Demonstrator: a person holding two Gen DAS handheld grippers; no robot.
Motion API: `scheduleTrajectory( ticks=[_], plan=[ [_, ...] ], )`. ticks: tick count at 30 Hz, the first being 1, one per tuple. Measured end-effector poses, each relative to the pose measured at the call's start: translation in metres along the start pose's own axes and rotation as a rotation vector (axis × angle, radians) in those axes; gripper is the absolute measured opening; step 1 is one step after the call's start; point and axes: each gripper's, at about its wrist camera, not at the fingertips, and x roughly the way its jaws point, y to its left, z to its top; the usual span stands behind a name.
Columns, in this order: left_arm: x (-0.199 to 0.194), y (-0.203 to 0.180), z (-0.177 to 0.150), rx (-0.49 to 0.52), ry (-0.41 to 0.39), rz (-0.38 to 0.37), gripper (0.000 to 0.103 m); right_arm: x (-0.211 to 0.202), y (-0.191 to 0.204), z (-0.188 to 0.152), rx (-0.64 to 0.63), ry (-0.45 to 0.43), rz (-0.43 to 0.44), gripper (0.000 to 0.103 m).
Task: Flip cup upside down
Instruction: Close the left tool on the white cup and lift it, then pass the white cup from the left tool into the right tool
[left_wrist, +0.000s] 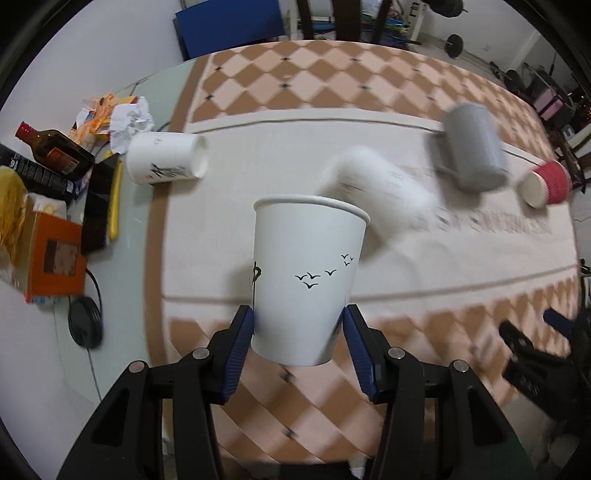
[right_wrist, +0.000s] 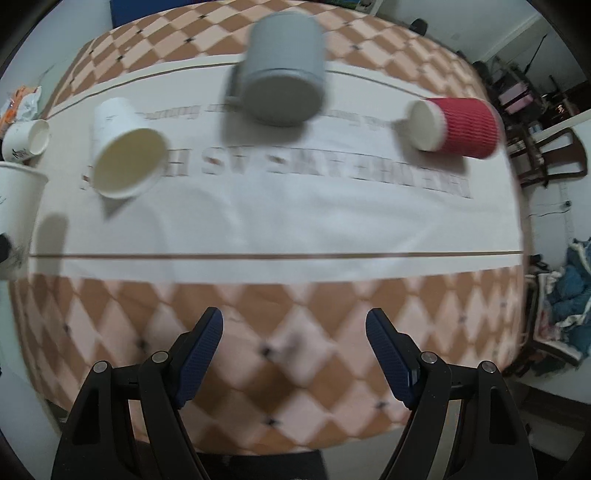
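My left gripper (left_wrist: 298, 325) is shut on a white paper cup with black birds (left_wrist: 308, 273), held upright by its lower part above the checkered cloth; the same cup shows at the left edge of the right wrist view (right_wrist: 14, 206). My right gripper (right_wrist: 294, 328) is open and empty over the cloth's near checkered border. It also shows at the lower right of the left wrist view (left_wrist: 532, 332).
Lying on their sides on the cloth (right_wrist: 295, 221) are a white paper cup (right_wrist: 125, 155), a grey mug (right_wrist: 284, 74), a red ribbed cup (right_wrist: 458, 125) and another white cup (left_wrist: 166, 158). A bottle (left_wrist: 55, 147), boxes (left_wrist: 55, 254) and crumpled paper crowd the table's left side.
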Motion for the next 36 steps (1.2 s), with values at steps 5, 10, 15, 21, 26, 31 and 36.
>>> scheduleTrajectory(
  ticks=[5, 10, 15, 21, 26, 31, 36],
  plan=[
    [-0.007, -0.072, -0.023, 0.004, 0.027, -0.059, 0.047, 0.004, -0.075, -0.007, 0.035, 0.0, -0.007, 0.081],
    [0.009, -0.144, -0.031, -0.023, 0.07, -0.131, 0.047, 0.022, -0.139, -0.009, 0.073, 0.012, -0.017, 0.081],
    [0.032, -0.183, -0.022, -0.036, 0.088, -0.153, 0.047, 0.042, -0.174, -0.001, 0.057, 0.011, -0.038, 0.081],
    [0.056, -0.203, -0.021, -0.061, 0.142, -0.162, 0.046, 0.052, -0.2, 0.002, 0.088, 0.008, -0.028, 0.081],
    [0.062, -0.203, -0.02, -0.106, 0.175, -0.231, 0.047, 0.056, -0.211, 0.003, 0.099, 0.007, -0.02, 0.081],
    [0.06, -0.2, -0.017, -0.131, 0.159, -0.254, 0.061, 0.056, -0.223, 0.004, 0.107, -0.006, -0.011, 0.081],
    [0.04, -0.194, -0.014, -0.158, 0.091, -0.266, 0.081, 0.048, -0.232, 0.004, 0.117, -0.025, 0.003, 0.081]
  ],
)
